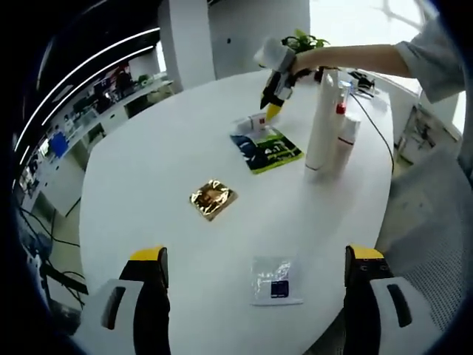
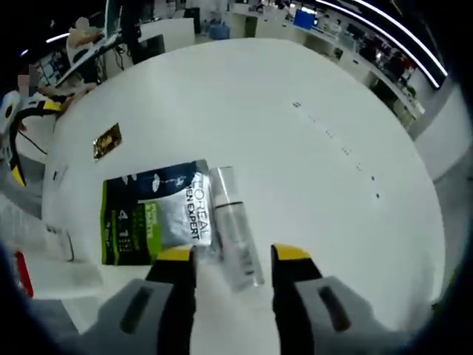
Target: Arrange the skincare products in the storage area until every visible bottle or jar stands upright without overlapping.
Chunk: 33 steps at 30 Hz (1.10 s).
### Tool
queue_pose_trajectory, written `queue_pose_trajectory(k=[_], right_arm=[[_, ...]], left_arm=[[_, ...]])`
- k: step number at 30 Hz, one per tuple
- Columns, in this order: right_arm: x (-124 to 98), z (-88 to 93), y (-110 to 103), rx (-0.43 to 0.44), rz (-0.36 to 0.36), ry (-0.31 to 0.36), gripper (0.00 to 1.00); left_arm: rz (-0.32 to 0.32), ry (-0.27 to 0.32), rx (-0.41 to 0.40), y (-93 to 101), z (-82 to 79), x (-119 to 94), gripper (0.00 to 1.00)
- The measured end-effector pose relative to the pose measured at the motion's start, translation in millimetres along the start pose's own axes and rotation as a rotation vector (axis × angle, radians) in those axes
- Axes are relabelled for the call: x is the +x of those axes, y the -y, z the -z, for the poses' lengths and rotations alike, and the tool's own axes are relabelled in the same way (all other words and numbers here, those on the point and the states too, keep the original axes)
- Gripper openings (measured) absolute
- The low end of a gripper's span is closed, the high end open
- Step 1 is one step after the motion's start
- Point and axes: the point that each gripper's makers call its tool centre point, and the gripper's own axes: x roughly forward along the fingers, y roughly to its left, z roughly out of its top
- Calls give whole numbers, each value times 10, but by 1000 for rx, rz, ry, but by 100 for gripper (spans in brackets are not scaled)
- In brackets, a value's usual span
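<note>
In the left gripper view we see our left gripper with its jaws released and wide apart at the bottom of the frame, nothing between them, above a white round table. A small clear sachet lies flat between the jaw tips, and a gold foil packet sits at centre. Right of centre, two tall white bottles stand upright side by side, next to a green and dark sachet lying flat. In the upper middle, the right gripper points down at a small tube lying on the table. In the right gripper view, the jaws of that gripper are parted around the clear tube, which lies on its side, long axis running from the jaws up the frame, slightly leftward; we cannot tell whether the pads touch it. The green sachet lies just left of it, touching.
</note>
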Motion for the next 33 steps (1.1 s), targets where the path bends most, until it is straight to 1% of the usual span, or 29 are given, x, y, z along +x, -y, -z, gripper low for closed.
queue_pose_trajectory(k=[2, 7, 8, 13, 16, 22, 27, 33], right_arm=[[40, 1, 15, -6, -8, -16, 36], [111, -13, 17, -18, -36, -63, 33], [121, -19, 24, -22, -39, -69, 31], [153, -38, 18, -36, -57, -96, 29], [202, -2, 22, -65, -73, -143, 27], [221, -4, -42, -82, -93, -169, 23], [197, -16, -63, -115, -84, -185, 21], [145, -7, -54, -114, -61, -184, 20]], left_arm=[[3, 0, -5, 10, 5, 2, 97], [0, 6, -19, 0, 8, 1, 97], [2, 3, -20, -1, 13, 0, 97], [-2, 5, -22, -12, 11, -16, 97], [2, 4, -26, 3, 20, -23, 97], [0, -4, -33, 19, 52, -28, 97], [-5, -4, -36, 17, 50, -42, 97], [-5, 1, -32, 35, 24, -52, 97]])
